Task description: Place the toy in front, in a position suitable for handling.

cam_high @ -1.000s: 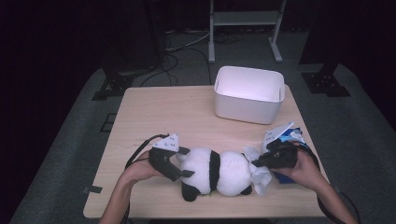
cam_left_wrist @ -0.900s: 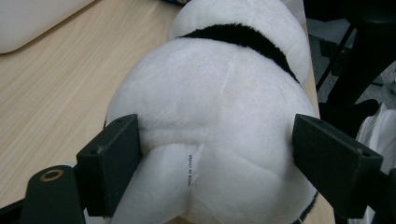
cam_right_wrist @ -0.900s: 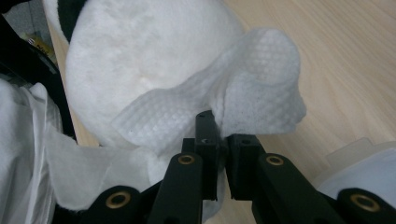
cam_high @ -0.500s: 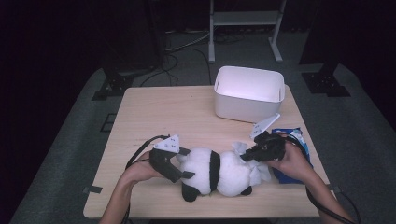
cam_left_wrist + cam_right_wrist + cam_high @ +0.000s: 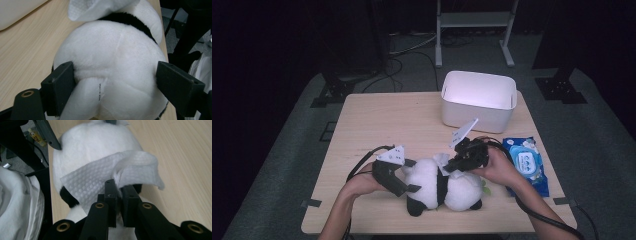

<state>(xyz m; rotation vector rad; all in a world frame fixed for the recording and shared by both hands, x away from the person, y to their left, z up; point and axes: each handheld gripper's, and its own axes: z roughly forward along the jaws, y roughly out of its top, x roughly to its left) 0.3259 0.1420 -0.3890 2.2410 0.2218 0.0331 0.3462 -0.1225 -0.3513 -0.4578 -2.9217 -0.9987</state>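
Note:
A black-and-white panda plush (image 5: pixel 447 190) lies on its side near the front of the wooden table (image 5: pixel 387 120). My left gripper (image 5: pixel 413 176) clamps the plush's white rear end, and in the left gripper view its jaws press into both sides of the plush (image 5: pixel 112 57). My right gripper (image 5: pixel 455 166) hovers over the panda's middle, shut on a white embossed wet wipe (image 5: pixel 105 178). The wipe (image 5: pixel 443 161) drapes onto the plush's white fur (image 5: pixel 95 142).
A white rectangular bin (image 5: pixel 479 100) stands at the back right of the table. A blue pack of wet wipes (image 5: pixel 524 162) lies at the right edge, beside my right hand. Cables trail from both grippers toward the front edge.
My right gripper has moved left from beside the blue pack to above the panda's middle, carrying the wipe. The left gripper and the plush have stayed put.

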